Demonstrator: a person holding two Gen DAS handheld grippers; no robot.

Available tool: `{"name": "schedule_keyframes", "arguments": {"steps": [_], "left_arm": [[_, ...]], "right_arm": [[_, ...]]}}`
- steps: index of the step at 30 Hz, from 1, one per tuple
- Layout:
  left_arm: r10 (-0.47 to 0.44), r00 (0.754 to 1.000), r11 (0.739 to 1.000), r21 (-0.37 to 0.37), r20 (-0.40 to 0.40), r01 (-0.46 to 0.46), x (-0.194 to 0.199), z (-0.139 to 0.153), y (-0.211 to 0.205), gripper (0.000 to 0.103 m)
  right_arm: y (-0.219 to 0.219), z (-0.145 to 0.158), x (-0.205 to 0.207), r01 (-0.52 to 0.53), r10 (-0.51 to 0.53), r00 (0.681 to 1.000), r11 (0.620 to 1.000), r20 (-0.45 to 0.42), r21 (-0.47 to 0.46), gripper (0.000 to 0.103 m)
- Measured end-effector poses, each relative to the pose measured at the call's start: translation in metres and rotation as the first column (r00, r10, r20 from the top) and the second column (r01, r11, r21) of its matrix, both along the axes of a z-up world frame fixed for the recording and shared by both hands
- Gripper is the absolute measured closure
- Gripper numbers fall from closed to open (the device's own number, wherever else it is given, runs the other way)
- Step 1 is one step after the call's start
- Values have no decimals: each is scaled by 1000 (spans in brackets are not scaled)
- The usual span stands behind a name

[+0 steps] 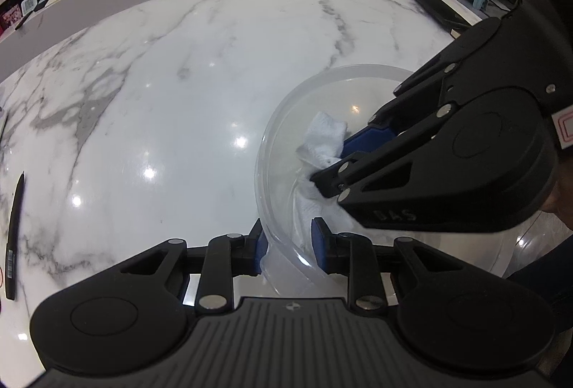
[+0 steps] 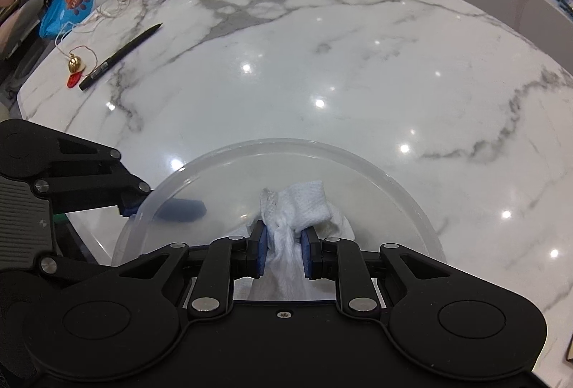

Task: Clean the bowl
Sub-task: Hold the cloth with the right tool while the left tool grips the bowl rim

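You are mid-wipe: your left gripper (image 1: 289,246) pinches the clear bowl's (image 2: 412,205) near rim while your right gripper (image 2: 284,253) clamps the white cloth (image 2: 304,201) inside it, so next sweep along the wall.

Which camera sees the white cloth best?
The right wrist view. The white cloth sits in the middle there, pinched by the right tool inside the clear bowl. In the left wrist view the cloth is partly hidden behind that tool; the left tool grips the bowl's rim.
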State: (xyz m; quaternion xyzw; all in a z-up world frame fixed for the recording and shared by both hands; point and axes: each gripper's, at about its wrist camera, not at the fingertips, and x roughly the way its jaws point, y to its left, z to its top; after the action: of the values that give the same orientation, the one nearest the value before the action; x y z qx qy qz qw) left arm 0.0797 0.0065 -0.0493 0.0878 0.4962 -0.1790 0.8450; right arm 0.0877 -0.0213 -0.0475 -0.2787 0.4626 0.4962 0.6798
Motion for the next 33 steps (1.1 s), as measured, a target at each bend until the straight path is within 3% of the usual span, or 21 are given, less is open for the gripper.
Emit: {"name": "schedule_keyframes", "arguments": {"steps": [5,23,33], "left_arm": [[3,1000,1000,20,-23,-3,1,-6,-2,87],[20,998,1000,-3,-57,-21,6,-9,6,93],[35,998,999,-4,-60,-35,9,-8,5,93]], "right_arm": [[2,0,-1,-16,16,997,1000,-76,2,86],[-17,2,-12,-60,60,998,996,4,-70,87],[-24,0,-31,-165,162,986,981,-34,-99,87]]}}
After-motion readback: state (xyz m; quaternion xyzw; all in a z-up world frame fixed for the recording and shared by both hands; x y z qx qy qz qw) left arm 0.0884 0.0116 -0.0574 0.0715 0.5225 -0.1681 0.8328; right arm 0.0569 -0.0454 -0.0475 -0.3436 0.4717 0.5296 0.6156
